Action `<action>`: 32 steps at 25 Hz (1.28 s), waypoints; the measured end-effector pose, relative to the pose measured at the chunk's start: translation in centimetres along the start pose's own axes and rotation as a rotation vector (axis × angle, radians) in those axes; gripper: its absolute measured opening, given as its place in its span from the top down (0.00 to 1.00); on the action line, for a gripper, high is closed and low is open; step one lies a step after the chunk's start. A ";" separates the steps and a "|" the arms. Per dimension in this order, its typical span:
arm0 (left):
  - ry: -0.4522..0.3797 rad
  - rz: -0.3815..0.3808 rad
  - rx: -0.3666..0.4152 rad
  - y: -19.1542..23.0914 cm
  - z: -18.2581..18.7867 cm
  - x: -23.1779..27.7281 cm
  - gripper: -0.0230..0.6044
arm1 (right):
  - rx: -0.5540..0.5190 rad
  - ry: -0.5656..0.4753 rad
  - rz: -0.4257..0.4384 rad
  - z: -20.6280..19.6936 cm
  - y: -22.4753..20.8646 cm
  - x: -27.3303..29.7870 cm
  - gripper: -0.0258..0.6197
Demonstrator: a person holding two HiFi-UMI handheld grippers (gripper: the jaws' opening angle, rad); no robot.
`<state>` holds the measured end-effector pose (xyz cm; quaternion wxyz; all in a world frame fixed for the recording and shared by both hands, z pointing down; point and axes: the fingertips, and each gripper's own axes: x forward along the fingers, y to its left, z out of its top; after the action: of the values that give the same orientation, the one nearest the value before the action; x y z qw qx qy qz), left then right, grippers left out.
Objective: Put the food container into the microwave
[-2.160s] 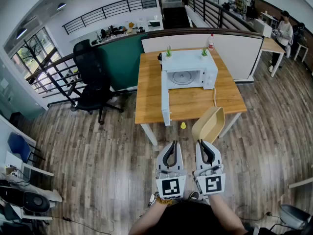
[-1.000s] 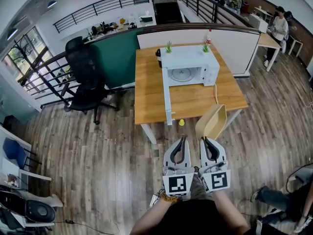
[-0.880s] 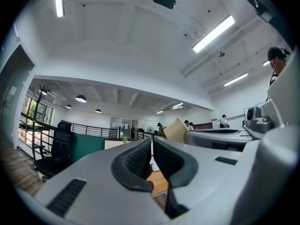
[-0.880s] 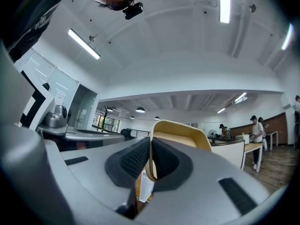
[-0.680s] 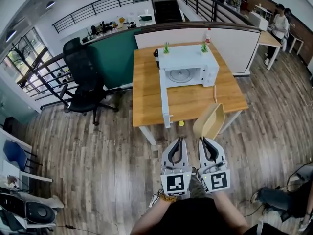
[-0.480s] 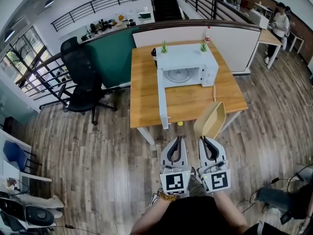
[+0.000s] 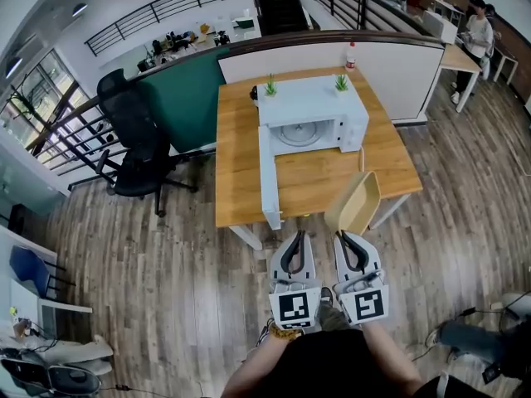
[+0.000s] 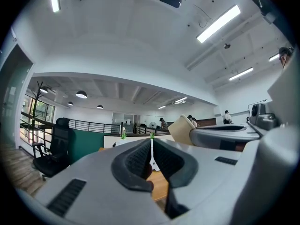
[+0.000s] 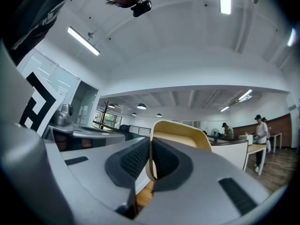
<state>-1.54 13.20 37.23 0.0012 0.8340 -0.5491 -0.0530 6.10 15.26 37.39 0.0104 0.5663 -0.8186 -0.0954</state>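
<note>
A white microwave [image 7: 314, 113] stands on the wooden table [image 7: 241, 156], and its door [image 7: 269, 179] is swung open toward me on the left side. My right gripper [image 7: 342, 239] is shut on the rim of a beige food container [image 7: 353, 206], which it holds tilted in the air just off the table's near edge. In the right gripper view the container [image 9: 183, 131] rises beyond the right gripper [image 9: 150, 146], its wall pinched between the pads. My left gripper [image 7: 295, 237] is beside it, shut and empty. In the left gripper view the left gripper [image 8: 151, 144] has its jaws together.
Two small green plants [image 7: 270, 85] sit on top of the microwave. A red-capped bottle [image 7: 350, 56] stands at the table's far edge by a partition. A white cable [image 7: 362, 160] runs down the table's right side. A black office chair [image 7: 133, 139] is at the left. A person [image 7: 477, 27] stands far right.
The table and microwave have come closer and look larger in the head view. Both grippers have moved forward toward the table's near edge, the right one still holding the container.
</note>
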 end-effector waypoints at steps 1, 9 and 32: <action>-0.001 0.000 0.007 -0.1 0.0 0.4 0.91 | 0.000 -0.004 0.002 0.0 -0.3 0.3 0.93; 0.013 0.008 0.037 -1.2 -0.5 3.7 0.91 | 0.002 -0.005 0.020 -1.0 -3.2 2.0 0.93; 0.062 0.149 0.074 -2.0 -2.3 12.2 0.91 | -0.035 -0.017 0.159 -5.2 -12.0 6.5 0.93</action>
<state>5.23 2.70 38.38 -0.0086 0.7916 -0.6109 -0.0065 15.52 4.38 39.91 0.0210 0.4984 -0.8592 -0.1133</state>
